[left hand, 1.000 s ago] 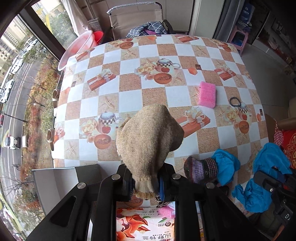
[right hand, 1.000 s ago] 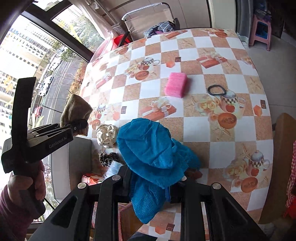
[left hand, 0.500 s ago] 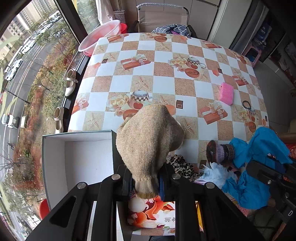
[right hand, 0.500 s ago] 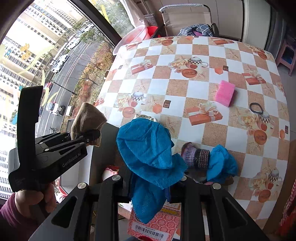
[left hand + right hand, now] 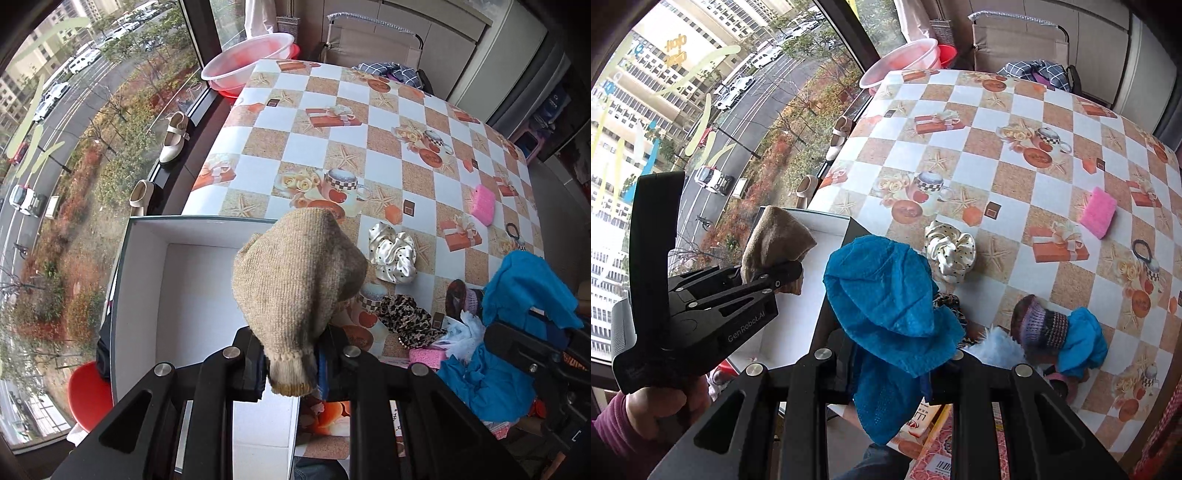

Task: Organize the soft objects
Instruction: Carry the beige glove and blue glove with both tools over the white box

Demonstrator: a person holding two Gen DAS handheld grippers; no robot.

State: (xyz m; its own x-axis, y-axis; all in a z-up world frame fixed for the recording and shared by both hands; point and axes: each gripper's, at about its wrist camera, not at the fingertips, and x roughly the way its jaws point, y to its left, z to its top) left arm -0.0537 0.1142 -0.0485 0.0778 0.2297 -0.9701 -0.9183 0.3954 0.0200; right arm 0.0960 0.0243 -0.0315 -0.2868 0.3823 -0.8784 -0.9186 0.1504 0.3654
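My left gripper (image 5: pixel 290 363) is shut on a beige knitted sock (image 5: pixel 299 284) and holds it up over the right edge of an open white box (image 5: pixel 192 280). From the right wrist view the left gripper (image 5: pixel 783 275) and its sock (image 5: pixel 775 240) hang over the box (image 5: pixel 827 229). My right gripper (image 5: pixel 892 373) is shut on a blue cloth (image 5: pixel 886 299), held above the table's near edge, right of the box. That cloth also shows in the left wrist view (image 5: pixel 524 291).
On the checkered table (image 5: pixel 369 147) lie a cream dotted scrunchie (image 5: pixel 391 253), a leopard scrunchie (image 5: pixel 406 319), a purple knit item (image 5: pixel 1041 325) with more blue cloth (image 5: pixel 1084 338), a pink sponge (image 5: pixel 484 204) and a black hair tie (image 5: pixel 1143 248). A window runs along the left.
Both grippers have swung left with their loads. The white box has come into view under the left gripper, and the sock now hangs over its edge.
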